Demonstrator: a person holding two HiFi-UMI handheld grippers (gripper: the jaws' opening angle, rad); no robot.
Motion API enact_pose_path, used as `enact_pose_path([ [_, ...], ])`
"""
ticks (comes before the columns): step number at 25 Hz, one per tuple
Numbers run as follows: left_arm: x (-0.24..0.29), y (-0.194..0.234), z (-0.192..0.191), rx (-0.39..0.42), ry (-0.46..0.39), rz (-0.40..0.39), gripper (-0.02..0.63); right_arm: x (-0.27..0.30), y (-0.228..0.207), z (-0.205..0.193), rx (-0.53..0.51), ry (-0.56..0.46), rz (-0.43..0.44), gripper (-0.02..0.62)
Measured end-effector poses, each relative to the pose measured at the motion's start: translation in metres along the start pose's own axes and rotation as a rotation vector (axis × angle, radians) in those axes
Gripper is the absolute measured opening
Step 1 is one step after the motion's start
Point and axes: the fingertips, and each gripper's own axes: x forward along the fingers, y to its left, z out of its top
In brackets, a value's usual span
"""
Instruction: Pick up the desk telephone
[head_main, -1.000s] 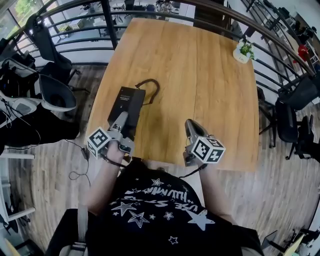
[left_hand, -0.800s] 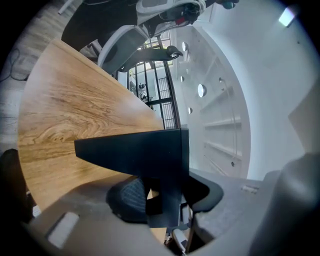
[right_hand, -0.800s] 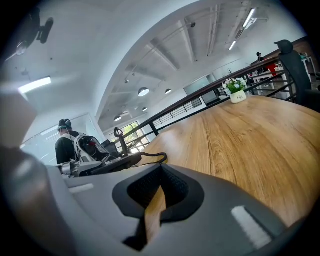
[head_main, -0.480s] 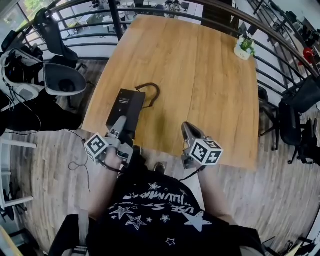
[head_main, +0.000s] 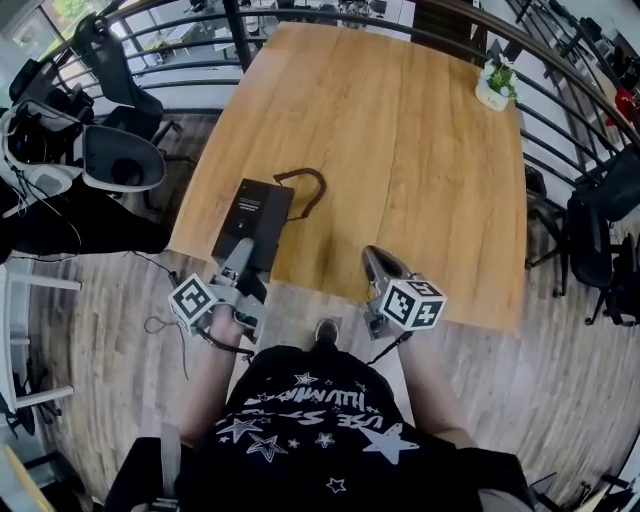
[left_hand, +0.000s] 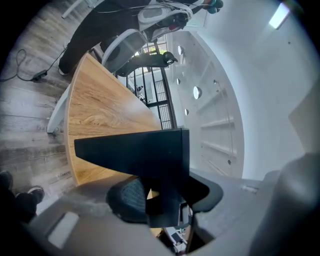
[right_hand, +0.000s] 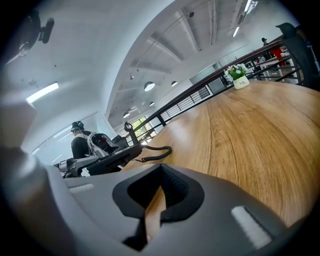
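Noted the desk telephone (head_main: 255, 215) at the near-left corner of the worktop (head_main: 400, 150): black, flat and wedge-shaped, with a coiled cord (head_main: 308, 188) looping off its far end onto the wood. Found clamped at its near edge by the left gripper (head_main: 241, 258), fingers (left_hand: 125, 197) set at a middling width and pressing on the dark slab from both sides. Seen tilted in the right gripper view, with the near end raised. Unable to confirm contact of the far end with the wood.

Judged rigid hard plastic, moderately light, smooth, and so liable to slip or pivot in an edge grip. Judged heavy away from the hold: better taken further in along the body, or supported from beneath by the other tool. Expected some drag from the cord. Possible loose handset, not confirmed from these views.

Recorded the right gripper (head_main: 378, 262) at the worktop's near edge, well apart from the telephone, fingers drawn close together with nothing between them.

Noted a level wood-grain surface, matt, likely offering fair friction. Noted a small potted plant (head_main: 496, 88) at the far-right corner, well clear. Noted a dark railing (head_main: 170, 70) beyond, office chairs (head_main: 120, 165) to the left and a grey plank floor (head_main: 110, 310) below.
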Motion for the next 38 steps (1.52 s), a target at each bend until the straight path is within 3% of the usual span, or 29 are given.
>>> enact_pose_path([
  [5,-0.021,-0.004,-0.003,0.039,0.039,-0.033,0.186,-0.007,0.020,-0.016,-0.007,0.010,-0.012,-0.002],
  [19,-0.112,0.004,-0.030,0.037,0.145,-0.084,0.186,-0.080,0.079,-0.066,-0.010,-0.066,-0.088,-0.002],
  [38,-0.208,-0.011,-0.051,0.055,0.172,-0.148,0.186,-0.149,0.145,-0.110,-0.044,-0.117,-0.084,-0.002],
])
